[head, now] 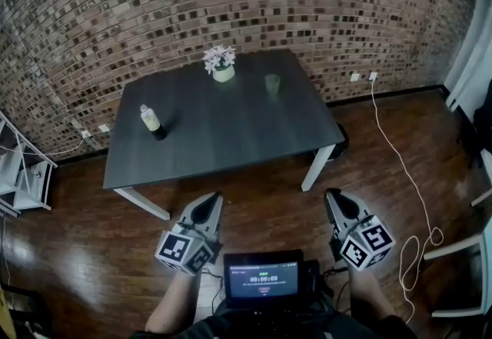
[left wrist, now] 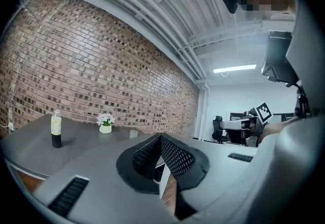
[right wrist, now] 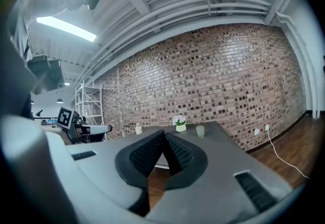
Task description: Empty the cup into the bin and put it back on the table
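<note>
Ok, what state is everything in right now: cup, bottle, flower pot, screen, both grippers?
Pale green translucent cup: upright on the dark grey table, not held.
Bottle with yellow label: upright on table.
White pot of flowers: upright.
Left gripper: shut, empty.
Right gripper: shut, empty.
Black tablet screen: lit.

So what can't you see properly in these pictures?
- Small pale green cup, head view: too small to show its contents.
- Dark object under the dark grey table's right edge, head view: mostly hidden by the tabletop; maybe a bin.
- Yellow-labelled bottle, every view: label too small to read.
</note>
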`<control>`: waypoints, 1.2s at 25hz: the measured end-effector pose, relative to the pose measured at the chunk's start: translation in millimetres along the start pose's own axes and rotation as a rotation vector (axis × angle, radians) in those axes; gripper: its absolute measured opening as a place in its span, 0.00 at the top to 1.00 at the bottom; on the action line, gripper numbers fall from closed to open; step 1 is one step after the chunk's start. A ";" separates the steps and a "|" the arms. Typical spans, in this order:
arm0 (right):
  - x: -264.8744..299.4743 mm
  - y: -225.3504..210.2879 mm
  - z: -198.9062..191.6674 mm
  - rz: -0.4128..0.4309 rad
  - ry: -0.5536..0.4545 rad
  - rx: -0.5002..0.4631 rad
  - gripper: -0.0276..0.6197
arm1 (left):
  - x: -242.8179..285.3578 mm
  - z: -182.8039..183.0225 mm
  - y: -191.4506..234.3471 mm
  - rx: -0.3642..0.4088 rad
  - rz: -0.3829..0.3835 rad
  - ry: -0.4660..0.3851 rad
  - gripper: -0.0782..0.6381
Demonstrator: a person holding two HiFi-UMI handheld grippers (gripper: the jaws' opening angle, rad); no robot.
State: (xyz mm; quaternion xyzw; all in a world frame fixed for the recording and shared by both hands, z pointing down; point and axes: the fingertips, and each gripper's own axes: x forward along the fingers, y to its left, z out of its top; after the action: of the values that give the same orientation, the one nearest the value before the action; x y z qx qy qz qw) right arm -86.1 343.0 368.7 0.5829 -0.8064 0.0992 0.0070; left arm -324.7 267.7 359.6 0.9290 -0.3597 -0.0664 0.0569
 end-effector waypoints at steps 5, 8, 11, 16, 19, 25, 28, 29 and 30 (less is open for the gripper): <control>27.9 -14.3 0.5 0.016 0.013 0.002 0.95 | 23.5 -3.8 19.0 -0.023 0.021 -0.003 0.89; 47.6 -33.6 3.1 0.022 0.015 0.007 0.95 | 44.1 -1.7 23.7 -0.033 0.017 -0.008 0.89; 73.8 -52.5 8.7 0.038 0.002 0.023 0.95 | 67.2 -4.5 37.4 -0.011 0.032 0.007 0.89; 117.2 -86.4 19.5 0.083 -0.008 0.028 0.95 | 110.9 -5.4 60.0 0.008 0.071 0.007 0.89; 139.3 -109.9 29.2 0.102 -0.007 0.036 0.95 | 140.5 -1.9 67.1 0.026 0.084 0.011 0.89; 176.7 -154.6 45.7 0.146 -0.011 0.030 0.95 | 197.0 -5.6 81.9 0.016 0.119 0.009 0.89; 191.5 -177.1 51.1 0.164 -0.009 0.041 0.95 | 226.6 -8.5 83.1 0.002 0.126 0.015 0.89; 195.3 -182.3 50.3 0.176 -0.002 0.038 0.95 | 235.1 -9.0 82.7 0.004 0.129 0.018 0.89; 199.5 -186.4 48.5 0.191 0.009 0.033 0.95 | 243.1 -9.1 83.1 0.009 0.132 0.018 0.89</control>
State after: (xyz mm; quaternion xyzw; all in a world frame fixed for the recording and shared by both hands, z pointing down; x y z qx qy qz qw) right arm 30.6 91.4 374.8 0.5029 -0.8566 0.1152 -0.0084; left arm -200.1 42.8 361.3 0.9041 -0.4197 -0.0524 0.0604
